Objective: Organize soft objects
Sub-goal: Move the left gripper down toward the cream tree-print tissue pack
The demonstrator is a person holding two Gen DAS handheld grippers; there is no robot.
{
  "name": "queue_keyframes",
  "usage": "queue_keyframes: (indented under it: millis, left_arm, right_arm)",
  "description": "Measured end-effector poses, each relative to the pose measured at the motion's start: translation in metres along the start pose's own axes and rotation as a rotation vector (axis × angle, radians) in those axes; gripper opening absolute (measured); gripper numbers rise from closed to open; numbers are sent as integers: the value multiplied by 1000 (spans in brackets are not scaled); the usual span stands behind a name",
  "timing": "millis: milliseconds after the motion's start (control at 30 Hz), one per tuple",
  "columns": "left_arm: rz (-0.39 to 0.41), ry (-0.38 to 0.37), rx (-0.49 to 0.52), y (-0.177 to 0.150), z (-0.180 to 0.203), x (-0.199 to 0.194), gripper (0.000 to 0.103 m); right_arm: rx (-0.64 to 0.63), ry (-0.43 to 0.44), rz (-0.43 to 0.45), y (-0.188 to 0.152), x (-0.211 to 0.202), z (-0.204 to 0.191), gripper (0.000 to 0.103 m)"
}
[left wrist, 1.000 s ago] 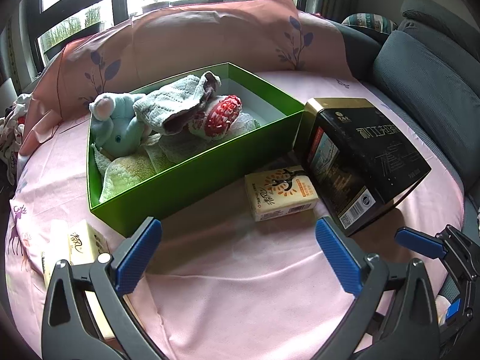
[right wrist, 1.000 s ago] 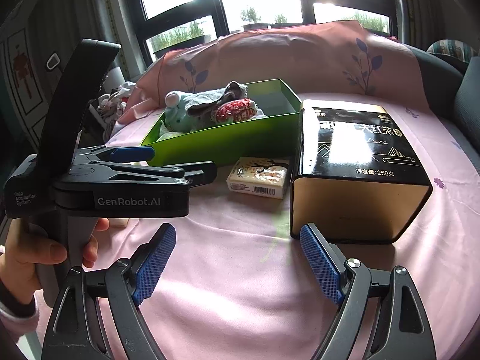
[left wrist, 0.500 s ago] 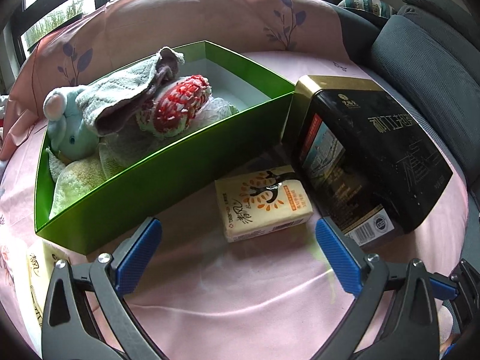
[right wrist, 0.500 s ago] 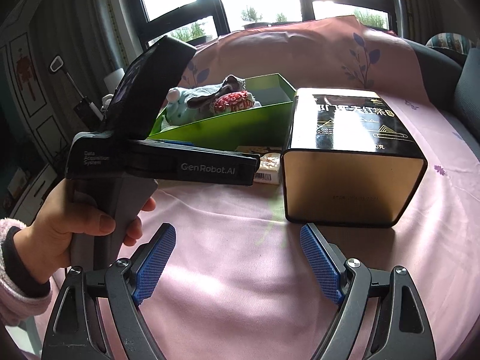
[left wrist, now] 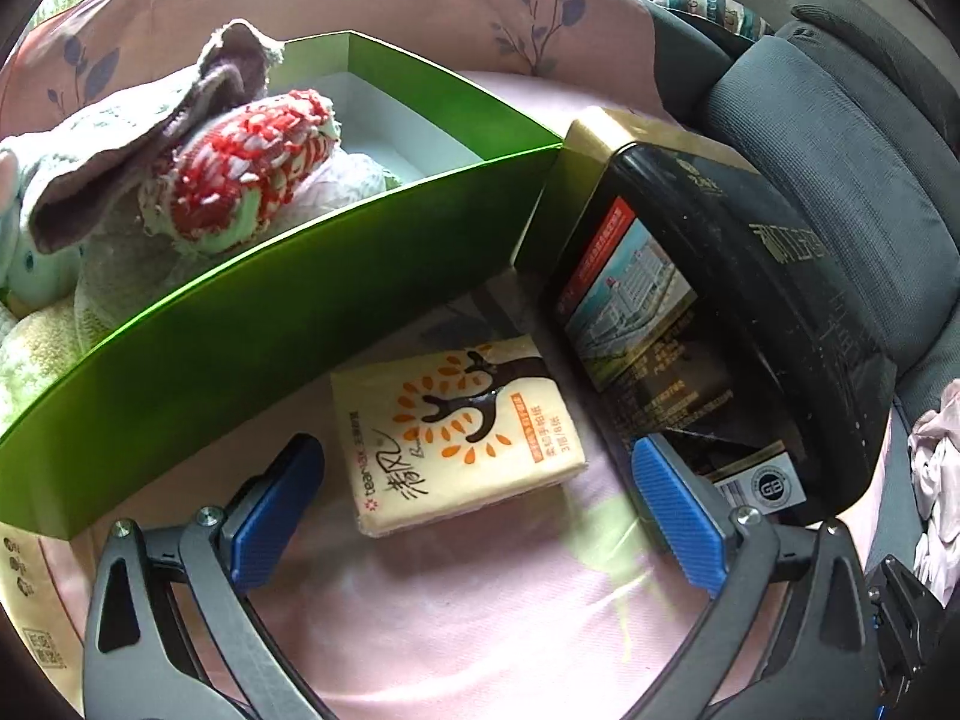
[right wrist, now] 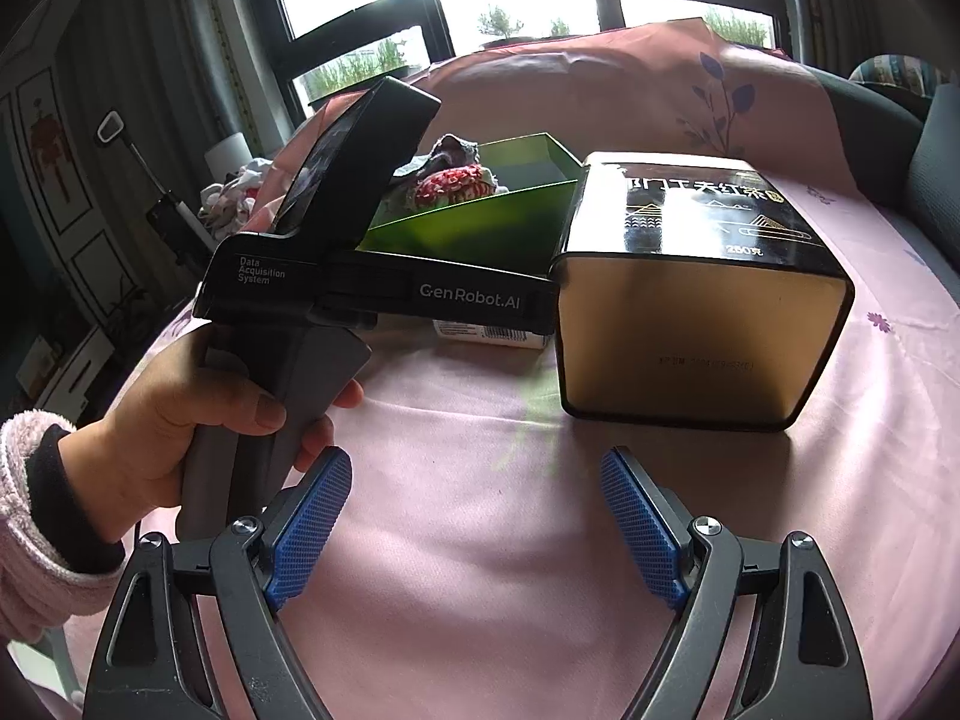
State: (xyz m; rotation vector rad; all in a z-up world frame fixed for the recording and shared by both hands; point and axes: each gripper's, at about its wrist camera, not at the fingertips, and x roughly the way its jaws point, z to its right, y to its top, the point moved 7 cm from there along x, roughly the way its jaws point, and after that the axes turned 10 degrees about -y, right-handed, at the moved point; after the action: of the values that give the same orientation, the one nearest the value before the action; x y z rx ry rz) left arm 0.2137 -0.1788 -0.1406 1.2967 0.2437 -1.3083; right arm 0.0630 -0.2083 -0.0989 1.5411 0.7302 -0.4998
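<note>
A cream tissue pack with a tree print lies on the pink cloth between the green box and a black tea tin. My left gripper is open, its blue pads either side of the pack's near end, just short of it. The green box holds a red-and-white knitted piece, a grey towel and a pale plush toy. My right gripper is open and empty over bare cloth, in front of the tin. The left gripper's body hides most of the pack there.
Another tissue pack lies at the left edge. A grey sofa cushion sits behind the tin on the right. The green box stands left of the tin. Windows and a dark cabinet are beyond the table.
My left gripper has moved forward and down toward the cream tissue pack, which now sits between its open pads. The right gripper has stayed almost still.
</note>
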Motion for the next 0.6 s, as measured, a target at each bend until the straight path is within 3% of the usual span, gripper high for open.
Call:
queue_keyframes:
  millis: [100,167,200,233,267,400,600]
  left_arm:
    - [-51,53,51,-3,0,10,103]
    - [-26,66,54,-4,0,8,100]
    - [-10,56,47,-4,0,6,96]
    - [9,47,40,-3,1,4,84]
    - [30,48,36,-3,2,0,79]
    - [41,69,-16,-7,-10,-5,79]
    - [39,19,-37,-32,-8,-30,79]
  right_arm:
    - [5,9,-12,-3,2,-1,86]
    - [7,14,-11,-4,3,-1,86]
    - [8,19,-13,-4,3,-1,86]
    - [7,22,-16,-5,4,-2,86]
    - [4,22,-20,-7,4,-3,86]
    - [-9,22,-25,-9,5,-6,86]
    - [-15,1,-38,-6,11,-5,86]
